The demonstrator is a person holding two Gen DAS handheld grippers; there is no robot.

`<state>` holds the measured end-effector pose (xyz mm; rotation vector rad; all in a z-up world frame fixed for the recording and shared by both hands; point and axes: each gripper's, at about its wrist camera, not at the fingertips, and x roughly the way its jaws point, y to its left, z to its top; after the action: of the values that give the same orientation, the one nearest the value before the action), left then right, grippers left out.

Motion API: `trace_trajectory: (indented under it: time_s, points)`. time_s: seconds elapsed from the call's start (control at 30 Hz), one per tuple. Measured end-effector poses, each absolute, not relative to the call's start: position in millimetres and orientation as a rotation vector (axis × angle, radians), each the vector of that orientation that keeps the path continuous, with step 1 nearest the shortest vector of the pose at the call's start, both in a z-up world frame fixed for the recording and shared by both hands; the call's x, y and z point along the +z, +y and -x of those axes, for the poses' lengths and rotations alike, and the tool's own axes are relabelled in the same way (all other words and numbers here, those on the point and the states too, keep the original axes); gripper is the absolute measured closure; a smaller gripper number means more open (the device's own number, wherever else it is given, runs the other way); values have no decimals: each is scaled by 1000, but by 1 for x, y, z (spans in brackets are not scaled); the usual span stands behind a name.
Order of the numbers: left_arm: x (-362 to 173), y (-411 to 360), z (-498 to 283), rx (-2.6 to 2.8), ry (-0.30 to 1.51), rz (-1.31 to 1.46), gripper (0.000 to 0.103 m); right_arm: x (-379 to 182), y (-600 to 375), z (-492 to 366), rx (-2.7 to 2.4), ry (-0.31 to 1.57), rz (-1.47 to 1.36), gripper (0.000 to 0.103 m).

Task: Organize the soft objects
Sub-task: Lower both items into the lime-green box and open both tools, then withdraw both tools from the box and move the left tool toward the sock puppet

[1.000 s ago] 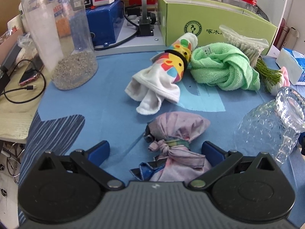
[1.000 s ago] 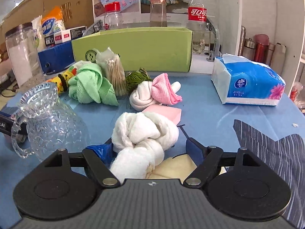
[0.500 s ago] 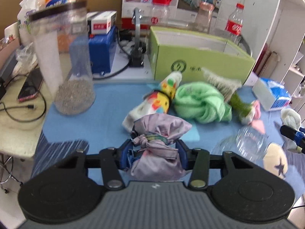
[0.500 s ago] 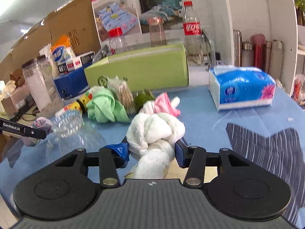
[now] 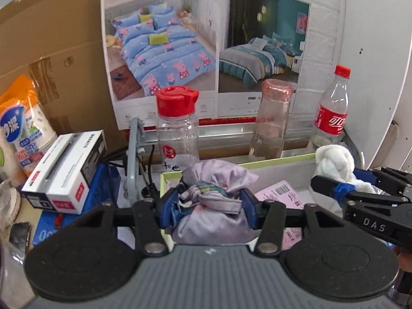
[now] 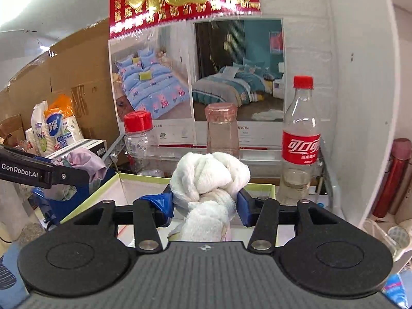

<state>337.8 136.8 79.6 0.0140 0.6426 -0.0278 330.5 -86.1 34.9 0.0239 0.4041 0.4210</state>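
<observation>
Left gripper (image 5: 207,207): jaws closed most of the way, blue pads pressing both sides of the lilac cloth bundle (image 5: 215,206). The bundle is knotted at mid-length; its long axis runs along the fingers, away from the camera. The puffed end points forward and slightly up, and the looser tail hangs back toward the gripper body. Fabric is pale lavender with a striped band at the knot. It is held in the air over the near left corner of the green box (image 5: 162,180).

Right gripper (image 6: 204,204): jaws drawn in to a narrow gap, clamped on the white towel knot (image 6: 209,177). Its long axis also lies along the fingers. The bulbous knotted head points forward and up, and the twisted tail trails down between the pads toward the camera. Material is fluffy white terry, tied in one fat overhand knot. It is held above the open box, with the box's far rim (image 6: 257,185) visible just beyond it.

In the left wrist view, the right gripper enters from the right edge with the white knot over the box's right side. A pink labelled packet (image 5: 279,193) lies on the box floor between the two loads.

Behind the box stand a red-capped clear jar (image 5: 177,126), a pink-tinted glass bottle (image 5: 273,118) and a cola bottle (image 6: 300,139). A bedding poster (image 5: 206,46) is on the wall above.
</observation>
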Motion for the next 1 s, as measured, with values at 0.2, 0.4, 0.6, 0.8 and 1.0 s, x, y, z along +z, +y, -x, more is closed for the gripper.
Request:
trace_trajectory:
  time_s: [0.2,0.4,0.6,0.8,1.0]
  points:
    - [54,127,-362,-13,706,-78,26,8,-71,-370,424,555,-89,61]
    - [59,135,-341,-5,688,-38,22,20,-79,-354,392,456,-127,56]
    - [74,143,-272,14,586,-29,0,36,-88,-307,412,406,-115,52]
    - [66,155,-204,31,593,10,0,23,-102,-234,380,430,-111,50]
    - [37,165,-154,82,662,31,0,-5,-114,-172,347,501,-130,47]
